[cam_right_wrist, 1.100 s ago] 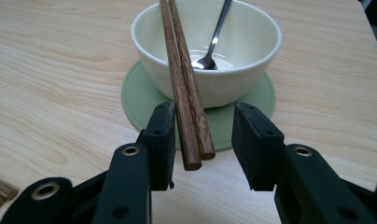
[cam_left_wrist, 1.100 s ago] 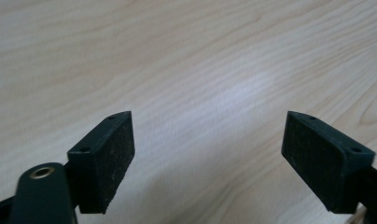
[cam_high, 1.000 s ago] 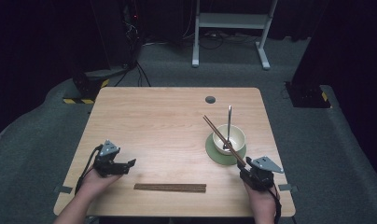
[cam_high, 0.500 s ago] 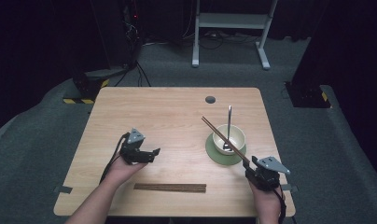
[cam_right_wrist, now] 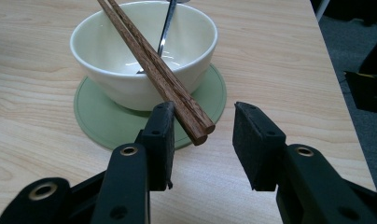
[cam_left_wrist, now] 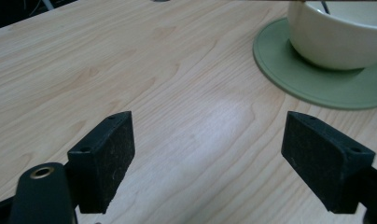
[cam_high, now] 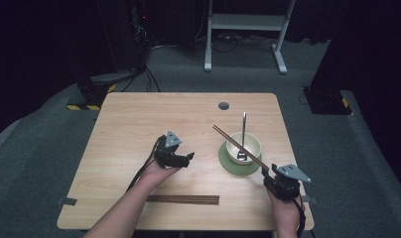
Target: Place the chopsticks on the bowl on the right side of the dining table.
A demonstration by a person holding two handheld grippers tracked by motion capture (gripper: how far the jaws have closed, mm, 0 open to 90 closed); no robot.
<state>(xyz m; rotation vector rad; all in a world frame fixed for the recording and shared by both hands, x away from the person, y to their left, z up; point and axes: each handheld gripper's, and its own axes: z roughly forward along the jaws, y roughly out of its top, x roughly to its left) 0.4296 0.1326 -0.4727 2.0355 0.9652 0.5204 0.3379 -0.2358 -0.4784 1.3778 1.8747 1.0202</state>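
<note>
On the left of the high view, the left tongs [cam_high: 188,157] sit over the middle of the wooden desk [cam_high: 129,124], held by a hand whose forearm comes up from the bottom edge, and they point toward the right. In the left gripper view their two black pads [cam_left_wrist: 105,158] stand wide apart with only bare wood between them, gripping nothing, and the green saucer [cam_left_wrist: 289,74] lies close ahead on the right of that view. Near the front edge of the desk, between the two hands, a second pair of dark chopsticks [cam_high: 183,199] lies flat and parallel to that edge. Farther right, the cream bowl [cam_high: 243,147] stands on the green saucer, with a metal spoon [cam_high: 243,129] leaning in it, handle toward the far side. A brown pair of chopsticks [cam_high: 238,146] rests slantwise across the bowl's rim, its near end reaching down to the right tongs [cam_high: 266,172] at the front right of the desk. In the right gripper view those tongs [cam_right_wrist: 203,135] are partly open: the chopstick ends [cam_right_wrist: 196,123] lie between the pads, against the left pad, while the right pad stands clear of them, so there is no grip on them.
</note>
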